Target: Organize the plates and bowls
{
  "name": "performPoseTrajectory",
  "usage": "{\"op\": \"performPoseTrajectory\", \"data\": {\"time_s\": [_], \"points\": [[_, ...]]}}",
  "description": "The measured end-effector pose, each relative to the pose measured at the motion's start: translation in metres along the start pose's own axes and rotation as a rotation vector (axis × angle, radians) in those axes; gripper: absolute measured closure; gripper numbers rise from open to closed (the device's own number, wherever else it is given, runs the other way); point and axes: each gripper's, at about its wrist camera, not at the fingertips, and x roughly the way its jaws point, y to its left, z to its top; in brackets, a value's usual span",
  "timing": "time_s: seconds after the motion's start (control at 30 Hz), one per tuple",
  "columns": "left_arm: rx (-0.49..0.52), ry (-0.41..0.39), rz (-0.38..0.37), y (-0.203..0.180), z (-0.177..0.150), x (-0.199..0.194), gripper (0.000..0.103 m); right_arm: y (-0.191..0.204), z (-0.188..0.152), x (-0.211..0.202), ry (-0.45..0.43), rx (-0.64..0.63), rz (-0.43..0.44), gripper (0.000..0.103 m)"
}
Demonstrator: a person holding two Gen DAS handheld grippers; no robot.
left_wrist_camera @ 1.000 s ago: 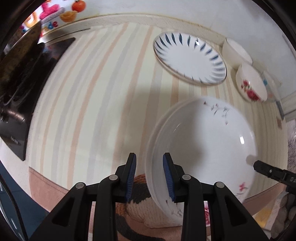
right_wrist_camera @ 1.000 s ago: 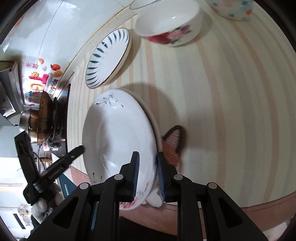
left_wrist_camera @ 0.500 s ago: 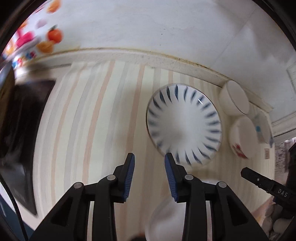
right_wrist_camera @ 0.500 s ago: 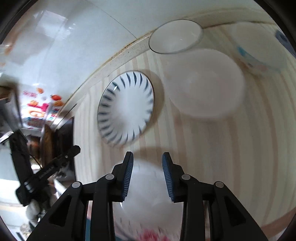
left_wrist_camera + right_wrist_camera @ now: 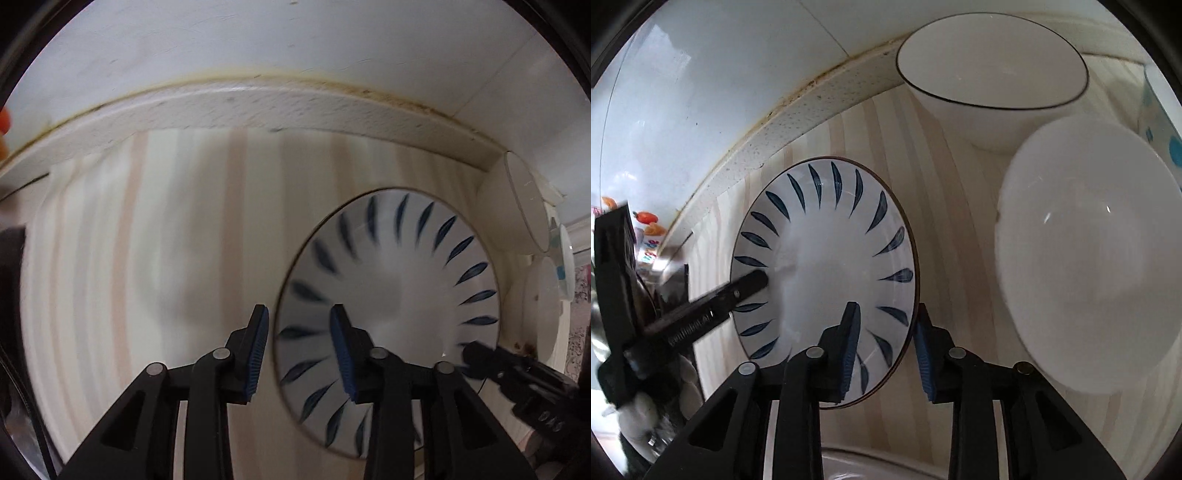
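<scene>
blue-petal plate (image 5: 827, 258) flat on the striped counter (image 5: 147, 240), both grippers over it, nothing held.
left gripper (image 5: 299, 350) spread open, empty, straddling the plate's left rim; right gripper (image 5: 884, 347) spread open, empty, straddling the plate's right rim, its tip seen at the plate's right edge in the left view. black-rimmed white bowl (image 5: 993, 70) behind-right of the plate by the wall; plain white bowl (image 5: 1086, 266) just right of the plate; blue-dotted bowl (image 5: 1163, 122) beyond that, mostly cut off. left view motion-blurred.
</scene>
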Motion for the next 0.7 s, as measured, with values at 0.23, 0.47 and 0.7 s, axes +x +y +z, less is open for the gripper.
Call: {"op": "performPoseTrajectory", "data": {"time_s": [0.23,0.47,0.7], "points": [[0.038,-0.061,0.029,-0.009,-0.001,-0.012,0.076,-0.003,-0.002,0.001,-0.014,-0.019,-0.044,0.089],[0.034,-0.106,0.027,-0.015,-0.021,-0.046,0.076,0.001,-0.01,-0.02,-0.032,-0.042,-0.029,0.089],[0.007,-0.145,-0.005,-0.019,-0.057,-0.093,0.076,0.004,-0.033,-0.063,-0.057,-0.107,-0.016,0.089]]}}
